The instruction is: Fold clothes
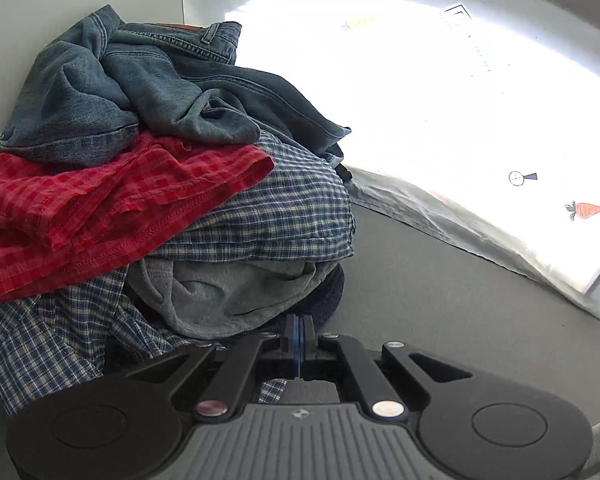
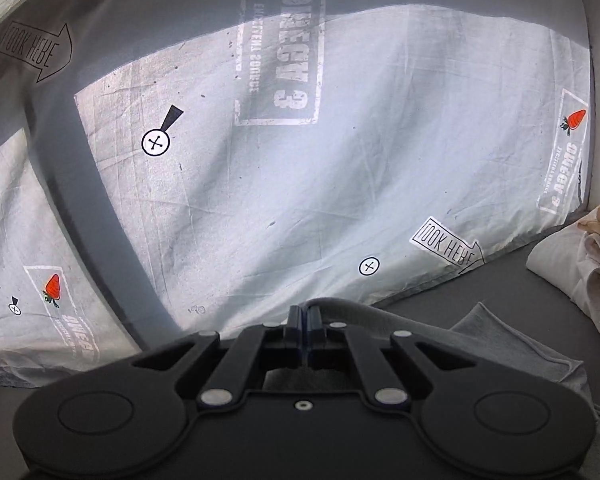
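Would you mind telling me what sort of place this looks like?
Probably a home laundry-folding spot: a pile of unfolded clothes, jeans on top, on a grey surface, beside a printed sheet and some folded pale laundry.

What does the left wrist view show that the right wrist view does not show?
Only the left wrist view shows the heap of unfolded clothes: blue jeans on top, a red checked garment, a blue checked shirt and a grey garment.

Only the right wrist view shows a pale folded stack at the right edge and a grey cloth under the shut right gripper.

Both show the printed white sheet with carrot marks, the grey surface, and a shut gripper; the left gripper is also shut.
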The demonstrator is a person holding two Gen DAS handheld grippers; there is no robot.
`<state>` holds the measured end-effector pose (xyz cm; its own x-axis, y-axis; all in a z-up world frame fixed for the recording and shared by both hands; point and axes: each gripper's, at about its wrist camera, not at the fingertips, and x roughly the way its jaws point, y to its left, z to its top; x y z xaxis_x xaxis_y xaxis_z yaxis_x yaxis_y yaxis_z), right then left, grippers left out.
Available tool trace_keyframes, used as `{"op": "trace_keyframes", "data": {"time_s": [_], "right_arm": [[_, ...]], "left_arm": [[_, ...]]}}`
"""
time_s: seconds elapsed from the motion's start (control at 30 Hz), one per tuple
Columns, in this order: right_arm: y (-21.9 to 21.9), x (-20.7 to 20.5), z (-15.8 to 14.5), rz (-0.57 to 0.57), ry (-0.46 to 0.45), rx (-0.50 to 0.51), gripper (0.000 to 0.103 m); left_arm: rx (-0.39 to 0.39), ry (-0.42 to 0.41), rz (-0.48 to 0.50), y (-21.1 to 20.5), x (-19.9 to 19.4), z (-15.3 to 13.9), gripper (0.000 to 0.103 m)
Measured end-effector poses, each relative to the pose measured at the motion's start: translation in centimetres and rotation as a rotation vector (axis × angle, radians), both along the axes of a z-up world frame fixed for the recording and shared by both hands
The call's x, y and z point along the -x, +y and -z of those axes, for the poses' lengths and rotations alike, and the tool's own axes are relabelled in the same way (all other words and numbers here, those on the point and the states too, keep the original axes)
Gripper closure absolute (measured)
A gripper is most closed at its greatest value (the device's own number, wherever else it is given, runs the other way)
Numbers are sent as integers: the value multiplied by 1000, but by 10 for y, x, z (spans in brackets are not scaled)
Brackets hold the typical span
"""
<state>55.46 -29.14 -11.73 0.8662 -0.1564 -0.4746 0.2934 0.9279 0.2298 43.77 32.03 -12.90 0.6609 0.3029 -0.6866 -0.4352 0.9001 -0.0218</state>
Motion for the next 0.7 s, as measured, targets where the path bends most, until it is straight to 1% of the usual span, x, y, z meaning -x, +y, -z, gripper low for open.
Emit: {"op": "trace_keyframes", "data": {"time_s": [0.03,0.07,0.1,0.13,0.17,0.2,0.23,0.27,0.3,0.33,0.37,0.43,0.5,0.53,0.57,0.6,0.63,0.67,0.7], "right_arm": [[1,0,1,1,0,-1,101],[2,1,2,4,3,1,101],[1,4,5,9,9,3,101],[0,6,7,12,16,2,101],[0,8,9,15,23,1,101],[-1,11,11,18,30,0,101],[-2,13,12,18,37,2,101],[-4,15,14,18,42,5,101],[-5,18,15,17,48,9,101],[-6,20,16,16,53,13,101],[-8,22,17,17,56,12,101],[-11,25,18,20,63,13,101],[-13,27,18,21,68,16,101],[-13,27,18,21,67,20,101],[-13,28,17,20,66,24,101],[-13,28,16,19,65,27,101],[-13,29,16,18,64,31,101],[-13,29,15,16,63,31,101],[-13,29,15,13,60,29,101]], "left_arm": [[0,25,16,-5,-1,6,97],[5,58,29,-9,-1,13,90],[12,92,40,-14,-1,20,85],[18,124,42,-18,0,28,75],[37,160,39,-19,5,43,66],[57,186,34,-20,8,53,61],[79,205,31,-22,11,60,54],[103,222,29,-24,14,68,44],[126,239,28,-25,17,76,39],[134,251,25,-28,19,83,27],[127,267,12,-30,20,90,21],[100,293,-27,-32,25,101,21],[125,293,-50,-31,26,108,22],[154,281,-67,-29,28,111,27],[180,262,-101,-28,30,113,38],[181,244,-135,-30,31,113,42],[175,239,-140,-32,31,111,55],[171,231,-123,-34,30,108,62],[170,221,-109,-36,29,105,64]]}}
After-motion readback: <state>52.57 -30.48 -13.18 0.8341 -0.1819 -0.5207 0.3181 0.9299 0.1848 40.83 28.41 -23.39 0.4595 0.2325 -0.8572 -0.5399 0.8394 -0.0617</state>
